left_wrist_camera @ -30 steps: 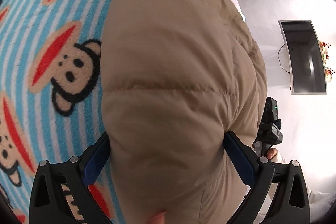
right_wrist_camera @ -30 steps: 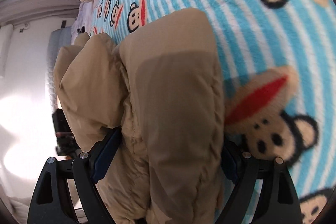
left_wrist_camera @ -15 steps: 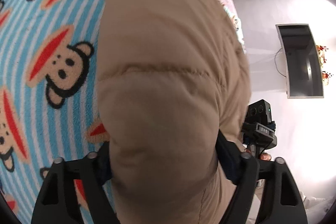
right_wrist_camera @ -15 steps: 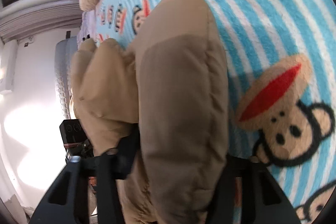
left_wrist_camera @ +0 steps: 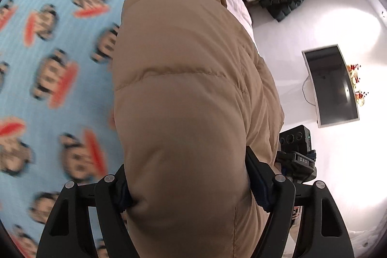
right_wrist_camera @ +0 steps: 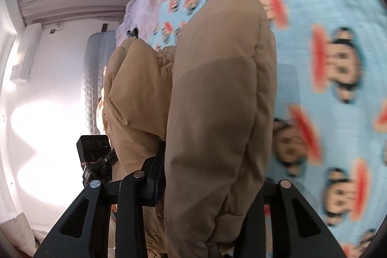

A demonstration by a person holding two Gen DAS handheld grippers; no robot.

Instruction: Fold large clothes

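1. My left gripper (left_wrist_camera: 186,187) has its jaws closed on a thick part of the beige jacket (left_wrist_camera: 183,98), which hangs above the bed's monkey blanket (left_wrist_camera: 55,88).
2. My right gripper (right_wrist_camera: 210,185) also has its jaws clamped on the jacket, on a puffy fold.
3. I think both sides should rise evenly, so the padded cloth does not slip out.
4. I would lay the fold down slowly and flat.

The puffy jacket (left_wrist_camera: 183,113) hides both claws' fingertips; the monkey-print blanket (left_wrist_camera: 48,88) is motion-blurred.
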